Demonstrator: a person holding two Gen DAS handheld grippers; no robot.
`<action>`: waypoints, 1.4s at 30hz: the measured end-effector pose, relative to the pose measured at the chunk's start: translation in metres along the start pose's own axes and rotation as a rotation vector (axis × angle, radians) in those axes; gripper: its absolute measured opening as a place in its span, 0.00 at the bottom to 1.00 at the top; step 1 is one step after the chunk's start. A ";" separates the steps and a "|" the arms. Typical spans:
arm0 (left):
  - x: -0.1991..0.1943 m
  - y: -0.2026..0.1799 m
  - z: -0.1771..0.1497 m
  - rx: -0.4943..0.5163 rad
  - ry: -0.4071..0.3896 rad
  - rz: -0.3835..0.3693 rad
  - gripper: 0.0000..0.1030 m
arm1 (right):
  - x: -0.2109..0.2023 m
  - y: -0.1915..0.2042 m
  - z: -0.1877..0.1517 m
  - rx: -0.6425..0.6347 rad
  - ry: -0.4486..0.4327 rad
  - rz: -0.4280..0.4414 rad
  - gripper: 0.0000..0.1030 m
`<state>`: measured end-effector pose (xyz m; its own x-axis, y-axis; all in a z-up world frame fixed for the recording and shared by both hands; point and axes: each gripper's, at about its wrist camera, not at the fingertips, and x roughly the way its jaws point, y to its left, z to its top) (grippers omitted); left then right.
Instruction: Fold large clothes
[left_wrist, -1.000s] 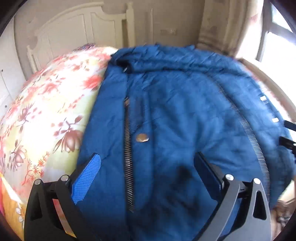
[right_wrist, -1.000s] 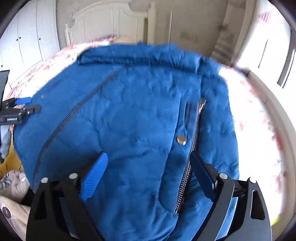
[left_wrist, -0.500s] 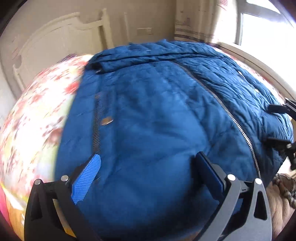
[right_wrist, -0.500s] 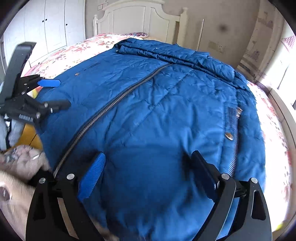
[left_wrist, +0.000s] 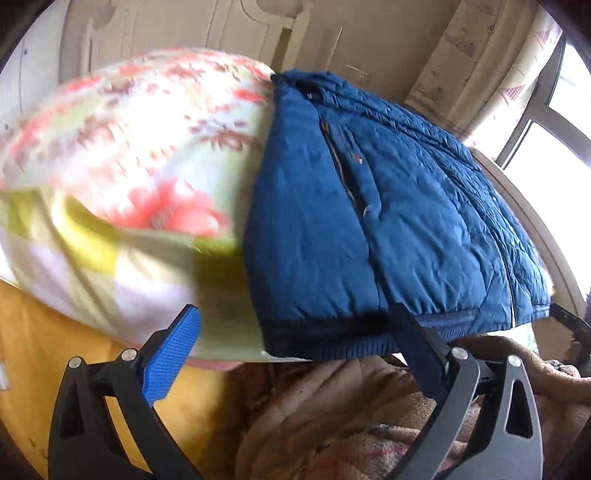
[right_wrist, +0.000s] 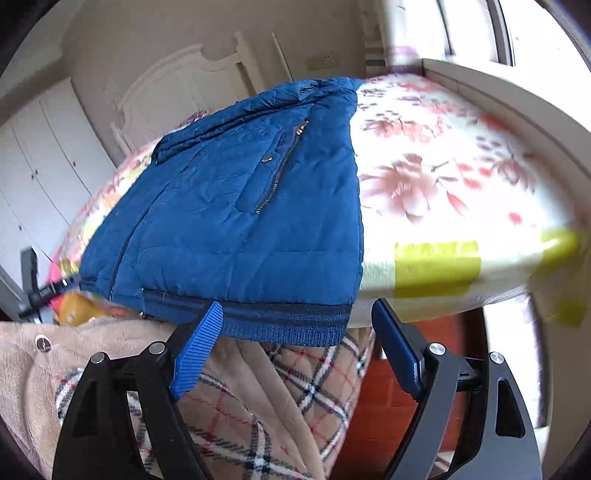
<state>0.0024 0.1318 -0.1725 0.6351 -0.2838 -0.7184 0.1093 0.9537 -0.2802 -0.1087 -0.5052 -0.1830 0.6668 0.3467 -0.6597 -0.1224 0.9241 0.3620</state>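
Observation:
A blue quilted jacket (left_wrist: 388, 221) lies flat on the bed, zipped, its ribbed hem (left_wrist: 332, 336) hanging at the near bed edge. It also shows in the right wrist view (right_wrist: 236, 221), with its hem (right_wrist: 280, 321) at the bed edge. My left gripper (left_wrist: 295, 350) is open and empty, just below the jacket's left hem corner. My right gripper (right_wrist: 295, 339) is open and empty, just below the right hem corner. The jacket's collar lies at the far end, toward the headboard.
The bed has a floral sheet (left_wrist: 129, 147) that also shows in the right wrist view (right_wrist: 443, 166). A white headboard (right_wrist: 177, 81) stands at the back, wardrobes (right_wrist: 37, 166) to the left, a window (left_wrist: 546, 147) to the right. The person's beige plaid clothing (right_wrist: 258, 406) is below.
Both grippers have pulled back and dropped from above the jacket to the near bed edge, at hem level. Both stay open and empty.

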 end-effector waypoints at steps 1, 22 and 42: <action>0.004 0.001 0.000 -0.011 0.007 -0.003 0.98 | 0.004 -0.001 0.001 0.012 0.008 0.007 0.78; -0.010 -0.050 0.008 0.199 -0.068 0.102 0.58 | 0.001 0.029 0.008 -0.141 -0.111 -0.051 0.46; 0.000 -0.044 0.032 0.200 -0.097 0.051 0.10 | -0.002 0.031 0.006 -0.167 -0.184 0.024 0.17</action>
<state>0.0221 0.0929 -0.1399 0.7132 -0.2334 -0.6609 0.2185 0.9700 -0.1068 -0.1092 -0.4786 -0.1665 0.7829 0.3475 -0.5160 -0.2488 0.9351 0.2523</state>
